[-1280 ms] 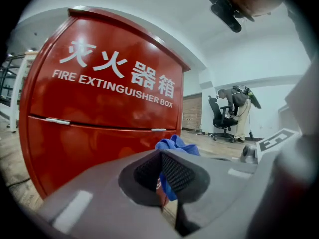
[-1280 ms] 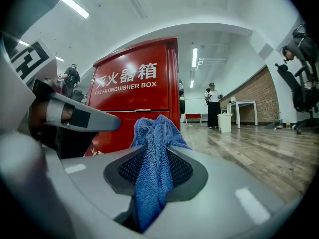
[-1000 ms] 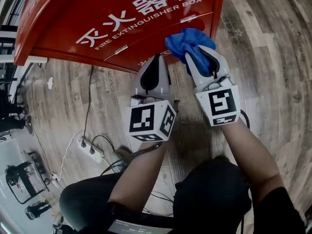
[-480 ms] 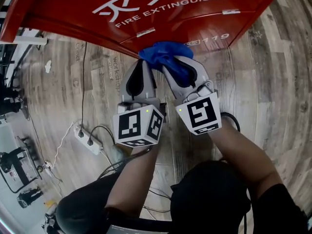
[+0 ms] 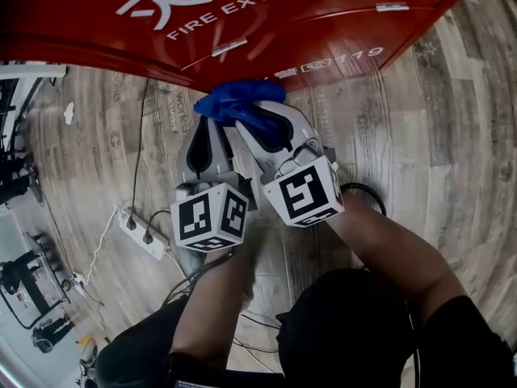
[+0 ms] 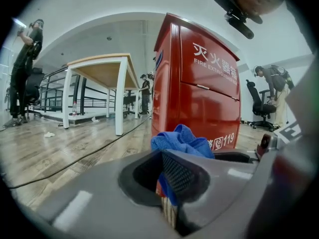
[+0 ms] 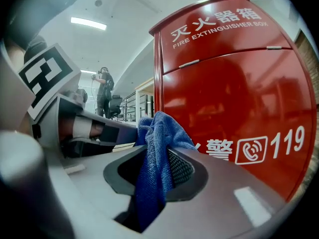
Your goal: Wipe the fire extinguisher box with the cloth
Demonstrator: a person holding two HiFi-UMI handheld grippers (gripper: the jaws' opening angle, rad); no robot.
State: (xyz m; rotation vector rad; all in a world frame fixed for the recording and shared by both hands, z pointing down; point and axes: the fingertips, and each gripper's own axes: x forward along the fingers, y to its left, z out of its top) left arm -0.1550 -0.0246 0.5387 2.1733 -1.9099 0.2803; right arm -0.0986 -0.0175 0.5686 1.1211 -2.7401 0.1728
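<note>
Both your grippers have slid left along the foot of the fire extinguisher box (image 5: 323, 23) since a second ago. The cloth (image 5: 230, 101) now sits against the box's bottom edge, left of its 119 mark (image 5: 361, 53). Your right gripper (image 5: 254, 118) is clamped on the blue cloth, with your forearm (image 5: 380, 245) angled in from the right. Your left gripper (image 5: 208, 126) is just beside it, jaws drawn together, tips right at the cloth, pointing up at the box.

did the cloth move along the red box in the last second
Yes. The cloth, in the right gripper, slid left along the box, from the right hinge to below the left hinge.
</note>
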